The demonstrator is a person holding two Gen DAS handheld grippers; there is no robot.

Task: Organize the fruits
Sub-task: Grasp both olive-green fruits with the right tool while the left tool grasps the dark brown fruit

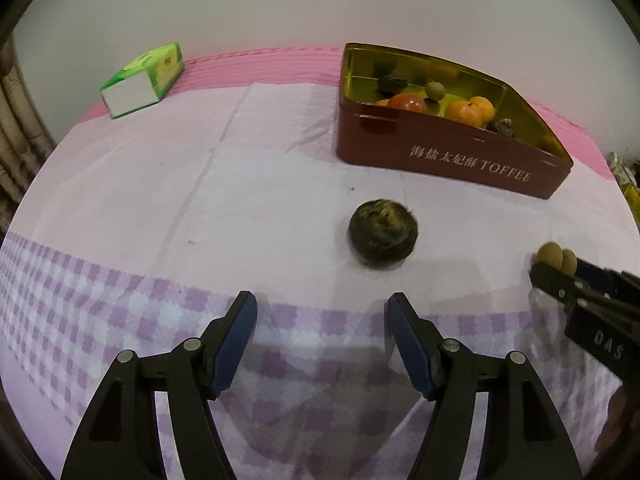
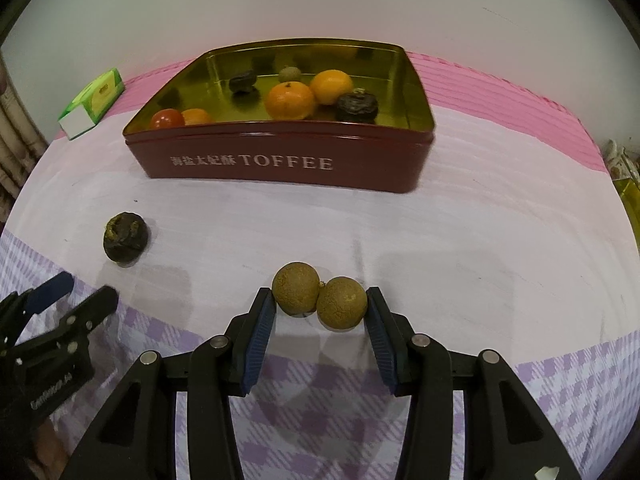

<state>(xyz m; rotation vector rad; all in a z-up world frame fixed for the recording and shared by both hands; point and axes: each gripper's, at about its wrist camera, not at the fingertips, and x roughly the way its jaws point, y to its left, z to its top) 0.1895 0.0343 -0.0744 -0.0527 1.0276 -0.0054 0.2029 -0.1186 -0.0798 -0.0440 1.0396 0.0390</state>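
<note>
Nearest me, my right tool (image 2: 320, 300) clamps a pair of joined tan fruits (image 2: 319, 296) between its blue pads, seemingly just above the table (image 2: 460, 240). My left tool (image 1: 321, 306) stands released, nothing between its pads, with a dark wrinkled fruit (image 1: 383, 232) lying just beyond it on the cloth. Farther back sits the red toffee tin (image 2: 280, 160), holding oranges, a tomato and dark fruits. At far left lies a green box (image 1: 144, 78).

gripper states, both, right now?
Left gripper: open, nothing between the fingers; dark fruit lies ahead on the cloth.
Right gripper: closed on the pair of longans.
</note>
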